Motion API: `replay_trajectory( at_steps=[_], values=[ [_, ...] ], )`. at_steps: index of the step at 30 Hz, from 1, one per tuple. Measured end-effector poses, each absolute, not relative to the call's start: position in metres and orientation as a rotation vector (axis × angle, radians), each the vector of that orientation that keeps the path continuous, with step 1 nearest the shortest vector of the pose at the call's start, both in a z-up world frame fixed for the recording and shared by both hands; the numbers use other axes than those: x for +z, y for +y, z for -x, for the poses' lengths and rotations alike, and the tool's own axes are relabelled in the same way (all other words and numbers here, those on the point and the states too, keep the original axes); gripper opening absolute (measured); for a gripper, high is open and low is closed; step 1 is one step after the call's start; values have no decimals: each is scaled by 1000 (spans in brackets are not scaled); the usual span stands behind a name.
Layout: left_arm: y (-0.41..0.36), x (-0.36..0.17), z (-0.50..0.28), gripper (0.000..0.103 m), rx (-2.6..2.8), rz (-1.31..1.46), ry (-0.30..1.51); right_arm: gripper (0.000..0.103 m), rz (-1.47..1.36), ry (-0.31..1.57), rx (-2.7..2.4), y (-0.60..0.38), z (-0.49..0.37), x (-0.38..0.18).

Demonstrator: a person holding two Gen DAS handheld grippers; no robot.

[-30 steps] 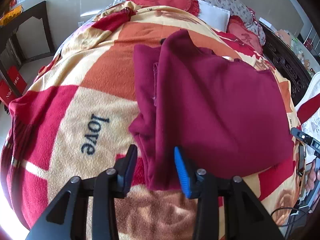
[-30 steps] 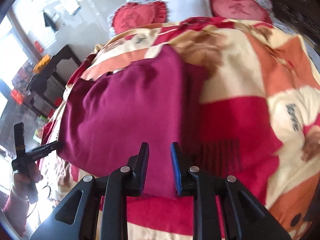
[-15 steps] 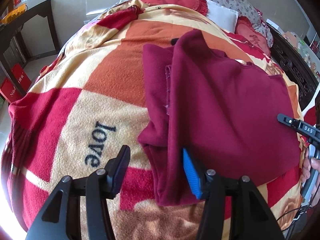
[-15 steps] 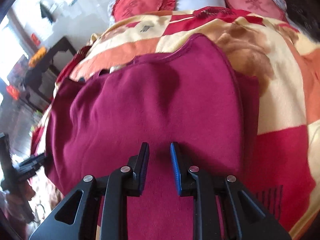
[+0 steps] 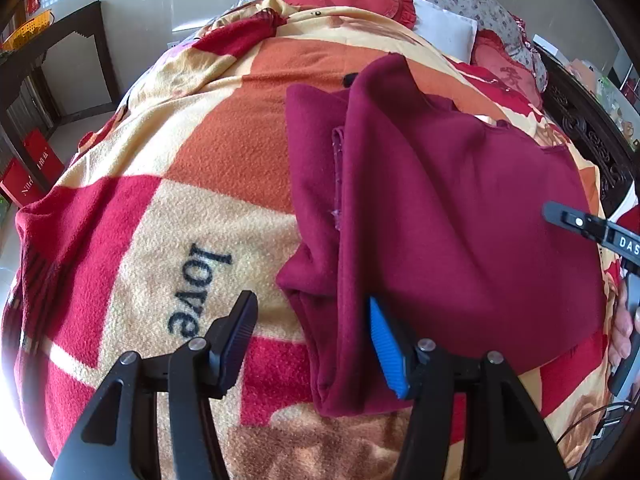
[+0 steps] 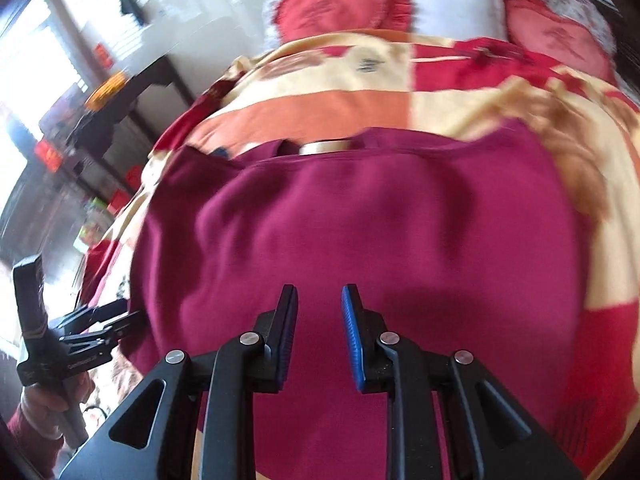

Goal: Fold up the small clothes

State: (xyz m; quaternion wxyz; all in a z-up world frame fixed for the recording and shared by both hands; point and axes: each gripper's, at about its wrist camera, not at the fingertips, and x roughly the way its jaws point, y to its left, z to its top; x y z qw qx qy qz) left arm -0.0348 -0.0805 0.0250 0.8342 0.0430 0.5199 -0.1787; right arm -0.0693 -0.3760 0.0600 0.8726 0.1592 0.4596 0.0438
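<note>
Wider now, left claw (image 5: 310,338) straddles the maroon garment's (image 5: 440,216) folded edge.

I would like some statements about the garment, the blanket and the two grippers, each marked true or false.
1. The garment is dark red. True.
2. The left gripper is shut on the garment. False: its jaws stand wide open around the garment's near edge.
3. The blanket bears the word "love". True.
4. The garment hangs in the air. False: it lies on the blanket.
5. The right gripper holds a pillow. False: it is open and holds nothing.
</note>
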Motion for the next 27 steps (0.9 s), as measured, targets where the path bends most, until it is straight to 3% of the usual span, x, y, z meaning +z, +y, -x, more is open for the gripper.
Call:
replay_trajectory(
  at_steps=[16, 27],
  values=[
    [-70, 16, 34, 64, -410, -25, 1097, 4, -267, 976, 301, -262, -52, 65],
    [-64, 14, 30, 68, -441, 37, 1101, 4, -213, 1037, 202, -241, -106, 36]
  ],
)
